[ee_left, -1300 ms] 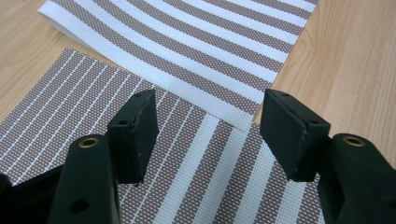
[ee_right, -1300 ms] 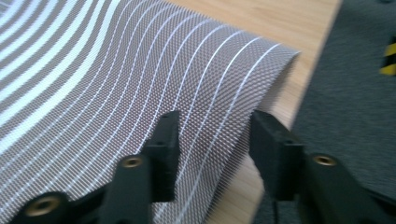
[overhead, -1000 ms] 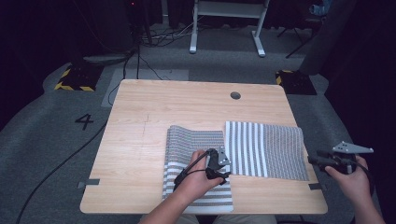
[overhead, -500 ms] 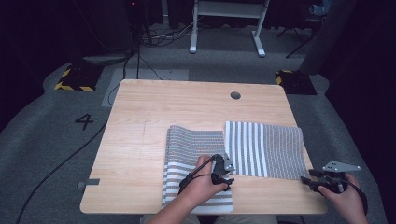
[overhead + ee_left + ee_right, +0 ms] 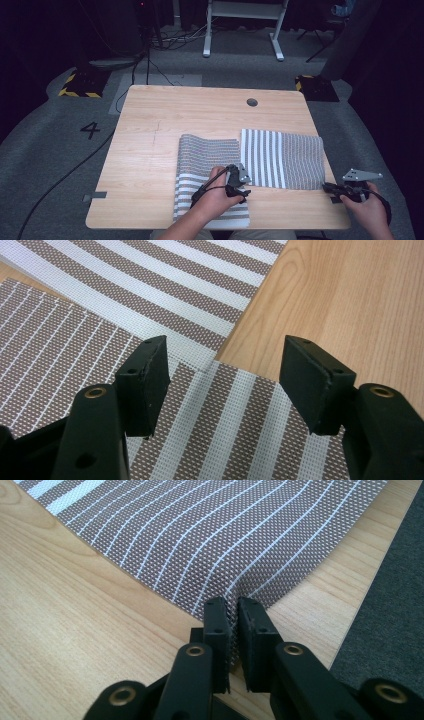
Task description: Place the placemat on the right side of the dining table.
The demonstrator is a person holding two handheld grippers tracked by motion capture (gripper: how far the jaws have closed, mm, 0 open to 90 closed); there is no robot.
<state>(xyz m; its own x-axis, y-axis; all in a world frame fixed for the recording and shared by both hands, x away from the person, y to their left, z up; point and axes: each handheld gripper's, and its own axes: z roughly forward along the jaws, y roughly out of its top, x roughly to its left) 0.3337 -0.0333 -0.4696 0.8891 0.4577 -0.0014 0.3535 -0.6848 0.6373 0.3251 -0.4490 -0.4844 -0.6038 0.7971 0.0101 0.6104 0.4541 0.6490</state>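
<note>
**A:** What have the jaws got?

**B:** My right gripper has its jaws pressed together on the near edge of the right placemat, and the weave puckers up between them. My left gripper has its jaws wide apart, holding nothing, low over the corner of the left placemat.

**A:** How many mats do you count?

**B:** Two striped placemats, two grippers, one table. Taking the table's cable hole as my mark: the right placemat lies nearer me than the hole and a little to its right, long axis across the table, stripes running front to back. The left placemat is nearer me and to the hole's left, long axis front to back, its near end at the table's front edge.

**A:** Do they touch?

**B:** The right mat's edge lies on the left mat's. My left gripper sits there; my right gripper is at the other mat's near right corner.
</note>
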